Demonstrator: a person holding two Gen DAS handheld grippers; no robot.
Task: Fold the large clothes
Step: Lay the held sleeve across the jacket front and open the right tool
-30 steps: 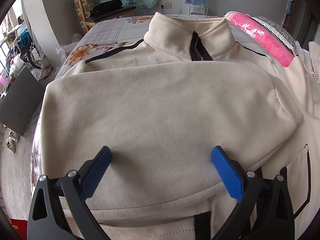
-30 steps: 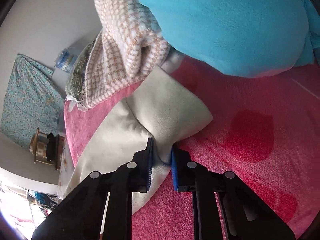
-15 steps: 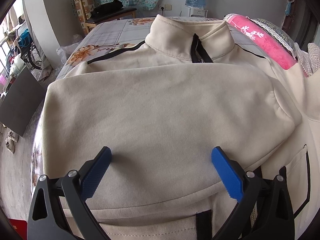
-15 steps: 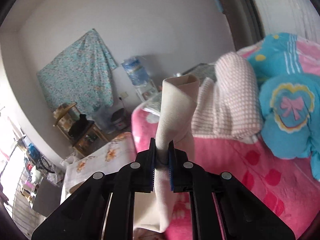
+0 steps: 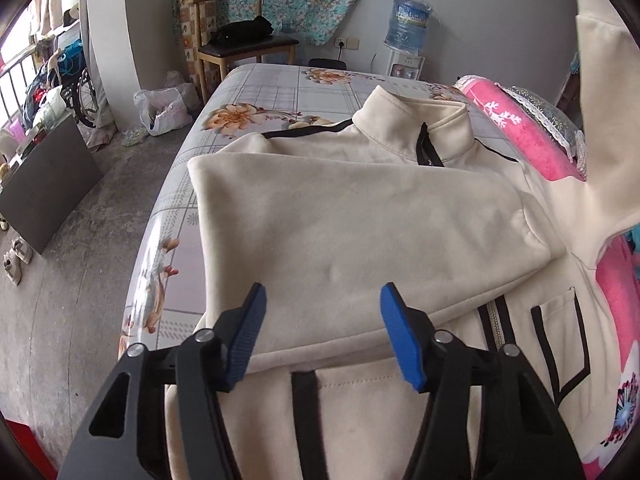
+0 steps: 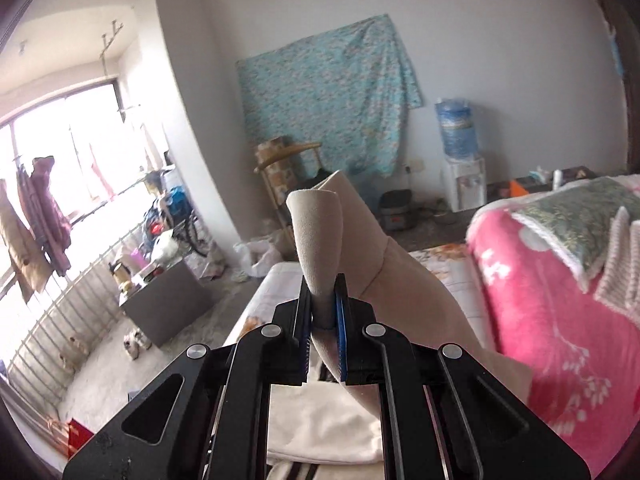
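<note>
One cream jacket [image 5: 360, 216] with black trim lies on the bed [image 5: 264, 88], its stand-up collar pointing to the far end and its black zipper running down the front. It has two sleeves. One sleeve [image 5: 320, 220] is folded flat across the chest, with its cuff end near the pink blanket [image 5: 516, 136]. The other sleeve [image 6: 320, 240] is lifted into the air at the right side; in the left wrist view it rises along the right edge of the picture.

The left gripper [image 5: 320, 320] is above the lower part of the folded sleeve. Its jaws have just been closing and now stand about half apart. Nothing is between the two blue pads [image 5: 400, 340], and they do not press the cloth.

The right gripper [image 6: 323, 312] is closed narrow on the cuff of the raised sleeve. The cuff sticks up between the two pads as a rolled tube, and the rest of the sleeve hangs down toward the jacket body.

Around the bed I count one wooden chair [image 5: 240, 36] with dark clothing on its seat, one water dispenser [image 5: 408, 36] with one blue bottle, one flowered cloth [image 6: 328, 96] on the wall, and one white plastic bag [image 5: 164, 110] on the floor. Two shoes [image 5: 14, 258] are at the left side on the concrete floor.
</note>
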